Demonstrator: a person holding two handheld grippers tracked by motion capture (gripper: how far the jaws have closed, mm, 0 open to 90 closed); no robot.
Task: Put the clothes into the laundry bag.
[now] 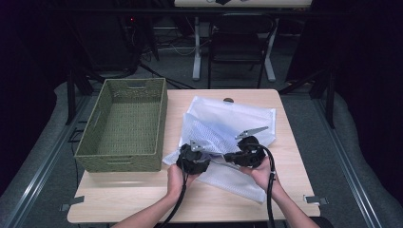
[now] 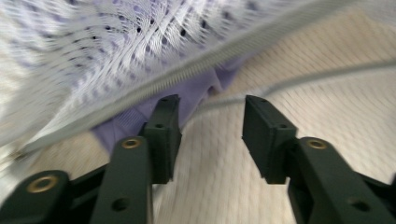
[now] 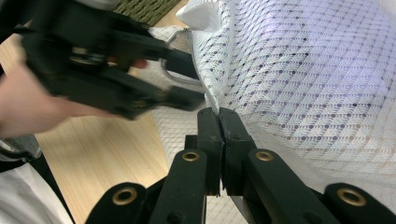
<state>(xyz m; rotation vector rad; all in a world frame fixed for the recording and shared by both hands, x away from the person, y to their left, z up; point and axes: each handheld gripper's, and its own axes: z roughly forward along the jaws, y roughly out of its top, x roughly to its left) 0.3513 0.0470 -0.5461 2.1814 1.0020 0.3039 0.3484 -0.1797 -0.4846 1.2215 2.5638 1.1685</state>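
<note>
White mesh laundry bag at the surface's centre, zipper partly opened. Right gripper pinches the bag's edge; left gripper, jaws apart, holds nothing. Wicker basket, left edge, awaits.

A green woven basket stands at the left of the light wooden table, its long side running away from the camera, with slot handles in its end walls. Behind the table, at the top centre, a dark chair stands on a grey floor, beside a white table leg.
</note>
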